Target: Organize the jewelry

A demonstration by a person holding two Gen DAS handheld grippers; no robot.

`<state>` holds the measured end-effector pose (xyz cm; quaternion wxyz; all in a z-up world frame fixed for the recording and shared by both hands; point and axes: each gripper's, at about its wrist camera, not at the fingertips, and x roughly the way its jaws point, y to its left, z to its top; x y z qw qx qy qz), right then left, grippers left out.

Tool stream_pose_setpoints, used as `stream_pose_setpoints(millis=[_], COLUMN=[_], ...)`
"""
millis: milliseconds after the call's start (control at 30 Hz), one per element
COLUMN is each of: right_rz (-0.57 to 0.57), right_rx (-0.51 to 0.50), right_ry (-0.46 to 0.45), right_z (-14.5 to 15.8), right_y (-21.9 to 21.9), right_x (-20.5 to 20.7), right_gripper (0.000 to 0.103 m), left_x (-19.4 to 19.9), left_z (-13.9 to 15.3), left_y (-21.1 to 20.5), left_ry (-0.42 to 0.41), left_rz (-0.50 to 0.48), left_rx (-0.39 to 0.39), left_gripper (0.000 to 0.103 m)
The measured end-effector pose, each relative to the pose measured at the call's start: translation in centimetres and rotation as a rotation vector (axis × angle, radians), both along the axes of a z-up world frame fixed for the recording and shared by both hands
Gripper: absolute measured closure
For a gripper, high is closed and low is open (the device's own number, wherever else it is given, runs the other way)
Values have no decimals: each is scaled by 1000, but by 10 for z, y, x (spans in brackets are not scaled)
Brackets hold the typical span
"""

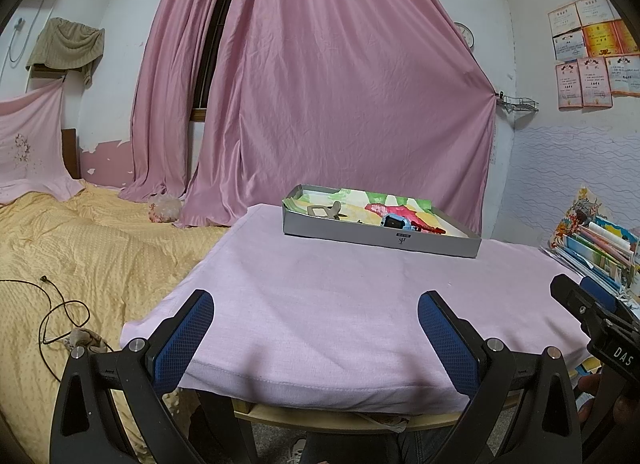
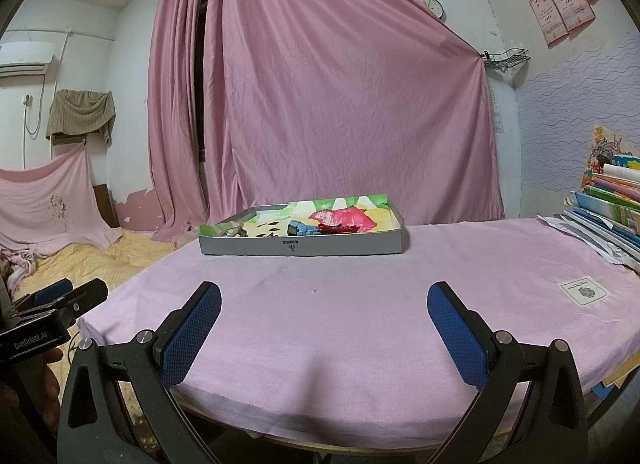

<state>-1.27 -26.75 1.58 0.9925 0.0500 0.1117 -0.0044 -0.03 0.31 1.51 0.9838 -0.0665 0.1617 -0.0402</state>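
Lying inside the shallow grey box [image 2: 304, 242] at the far side of the table are the jewelry pieces: a blue watch [image 1: 394, 220], a red piece [image 2: 338, 228] just beside it, and a beige hair claw [image 1: 324, 211] toward the box's left end, all resting on a colourful paper lining. Nothing is lying on the pink cloth [image 2: 360, 304] in front of the box. This is fitting 2 stages: pieces gathered into the box already, or pieces waiting there to be sorted out; the pictures are not settling which.

Both tools are hovering at the near table edge, well apart from the box. The left gripper [image 1: 316, 328] is standing wide and holding nothing; the right gripper [image 2: 324, 324] is likewise standing wide and empty. Any reach is calling for a low, level approach over the box wall, with care around the closely packed watch and red piece.

The left view is showing the yellow bedspread [image 1: 80, 256] and a cable; the right view is showing a stack of books [image 2: 612, 215] and a label on the cloth.
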Motion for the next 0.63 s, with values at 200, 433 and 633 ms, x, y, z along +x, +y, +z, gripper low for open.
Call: stream_pose_setpoints(millis=[200, 433, 633], right_rz=[1, 6, 10], right_rx=[1, -4, 0], right_ry=[3, 12, 17], right_z=[-1, -3, -4], right_y=[2, 5, 4], right_x=[-1, 0, 2], right_gripper=[2, 2, 2], left_x=[1, 2, 3], left_z=[0, 2, 1], left_y=[-1, -3, -4], left_ry=[22, 26, 24], left_rz=[-2, -20, -17], left_rx=[13, 8, 9], left_gripper=[1, 1, 1])
